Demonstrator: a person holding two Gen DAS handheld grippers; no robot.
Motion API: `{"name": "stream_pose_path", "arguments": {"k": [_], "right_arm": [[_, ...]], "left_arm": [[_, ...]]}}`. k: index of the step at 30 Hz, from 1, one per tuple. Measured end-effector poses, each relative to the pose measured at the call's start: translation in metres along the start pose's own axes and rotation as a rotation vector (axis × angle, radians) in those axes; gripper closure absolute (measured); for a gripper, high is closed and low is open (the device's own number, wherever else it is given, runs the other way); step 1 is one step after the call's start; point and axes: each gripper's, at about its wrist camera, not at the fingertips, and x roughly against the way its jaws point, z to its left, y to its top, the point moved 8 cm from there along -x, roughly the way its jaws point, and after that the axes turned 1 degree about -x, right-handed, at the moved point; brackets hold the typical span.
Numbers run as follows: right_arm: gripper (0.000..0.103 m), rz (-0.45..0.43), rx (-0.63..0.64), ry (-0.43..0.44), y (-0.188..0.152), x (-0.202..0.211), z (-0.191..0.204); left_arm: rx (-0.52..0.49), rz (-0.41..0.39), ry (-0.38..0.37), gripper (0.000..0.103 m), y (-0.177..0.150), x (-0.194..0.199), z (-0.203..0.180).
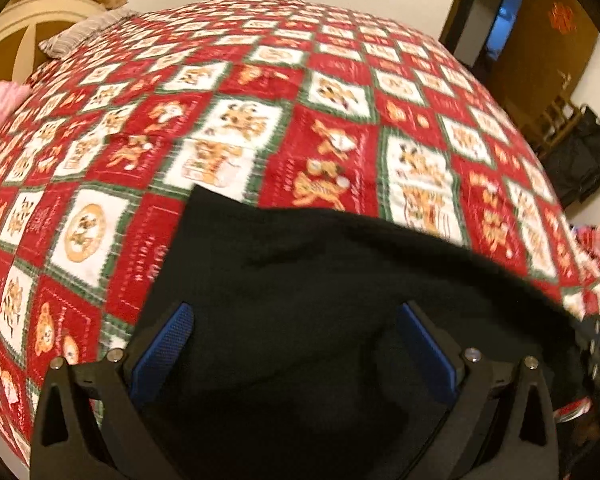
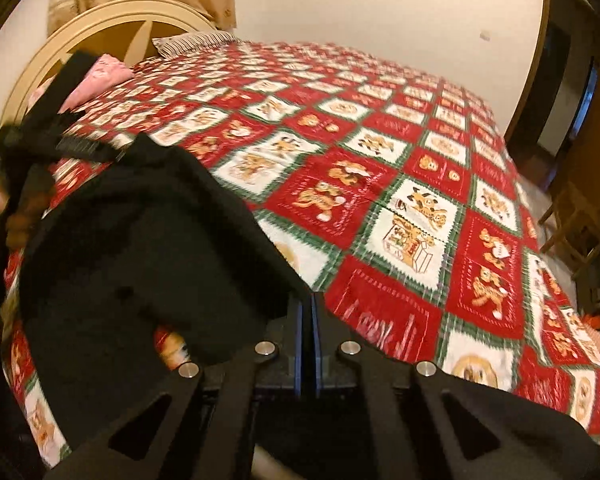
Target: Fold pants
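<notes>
Pants (image 1: 340,300), black, lie on my red checked bedspread (image 1: 260,120) below the headboard (image 2: 100,20). My left gripper (image 1: 296,344) gapes over them; right gripper (image 2: 307,344) pinches their edge. Folds blur.

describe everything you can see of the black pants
The pants are plain black, of soft, matte cloth, with no pattern showing. They lie bunched and partly lifted at the near edge of the bed, over the red, white and green quilt, which shows through a gap beneath a raised fold. The right gripper has its jaws shut on one edge. In the left wrist view the cloth spreads between the open jaws of the left gripper. Seams and waistband cannot be made out.
</notes>
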Motion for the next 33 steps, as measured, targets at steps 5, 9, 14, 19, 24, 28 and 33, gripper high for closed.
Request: {"name": "stream_pose_path", "arguments": {"k": [5, 9, 14, 19, 24, 28, 33], "right_arm": [[0.099, -0.029, 0.079, -0.034, -0.023, 0.010, 0.028], [0.099, -0.059, 0.146, -0.070, -0.037, 0.012, 0.044], [0.099, -0.092, 0.184, -0.074, -0.041, 0.019, 0.051], [0.099, -0.112, 0.163, -0.066, -0.040, 0.025, 0.049], [0.099, -0.118, 0.157, -0.081, -0.037, 0.028, 0.048], [0.100, -0.140, 0.138, -0.088, -0.030, 0.038, 0.046], [0.099, -0.180, 0.121, -0.105, -0.022, 0.061, 0.047]], "left_arm": [[0.033, -0.002, -0.057, 0.000, 0.012, 0.009, -0.005], [0.046, 0.072, -0.107, 0.000, 0.017, -0.002, -0.022], [0.061, 0.163, -0.083, 0.000, 0.021, -0.025, -0.042], [0.015, 0.251, 0.014, 0.000, 0.016, -0.045, -0.052], [0.022, 0.269, 0.039, 0.020, 0.013, -0.058, -0.050], [0.061, 0.211, -0.032, 0.069, 0.021, -0.050, -0.042], [0.164, 0.164, -0.216, 0.088, 0.028, -0.030, -0.028]]}}
